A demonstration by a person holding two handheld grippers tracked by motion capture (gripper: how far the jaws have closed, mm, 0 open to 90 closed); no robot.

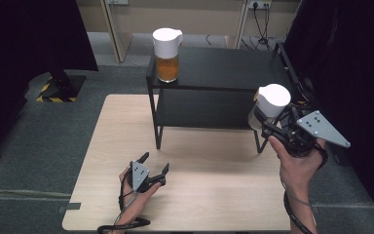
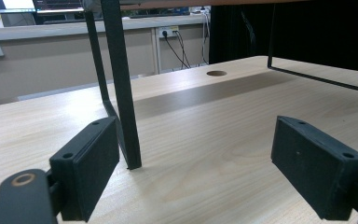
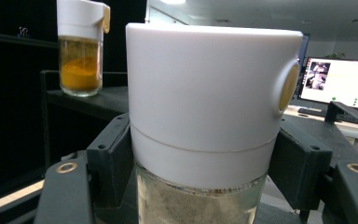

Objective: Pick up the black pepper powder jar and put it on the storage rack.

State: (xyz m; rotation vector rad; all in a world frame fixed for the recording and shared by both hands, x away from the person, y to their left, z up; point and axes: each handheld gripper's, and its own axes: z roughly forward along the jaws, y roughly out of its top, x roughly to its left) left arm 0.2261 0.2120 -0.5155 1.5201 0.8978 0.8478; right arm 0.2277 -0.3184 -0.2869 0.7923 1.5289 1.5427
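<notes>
Item one, the right gripper (image 1: pixel 268 119): it is being held in a person's right hand (image 1: pixel 297 163) at the right end of the black shelf rack (image 1: pixel 219 68), raised clear of the wooden table (image 1: pixel 195 190), and its jaws are clamping a jar (image 1: pixel 269 106) with a white lid and a glass body. In the right gripper view the jar (image 3: pixel 205 121) is standing upright between the two black pads (image 3: pixel 114 158), which are pressing against it where the white lid meets the glass; a pale greyish powder is showing through the glass below, and a round yellowish button is sitting on the side of the lid. Item two, a second jar (image 1: pixel 167 54): it is standing upright on the top board of the rack near its left rear corner, well apart from the held one, white-lidded with orange powder inside; the right gripper view is showing it (image 3: pixel 80 51) at upper left on the rack's board. Item three, the left gripper (image 1: pixel 151 165): it is resting low over the table in the left hand (image 1: pixel 136 195), in front of the rack, its jaws standing wide open with nothing between them. In the left gripper view a rack leg (image 2: pixel 121 88) is rising from the tabletop (image 2: pixel 205 154) just beyond the left pad (image 2: pixel 91 168).
</notes>
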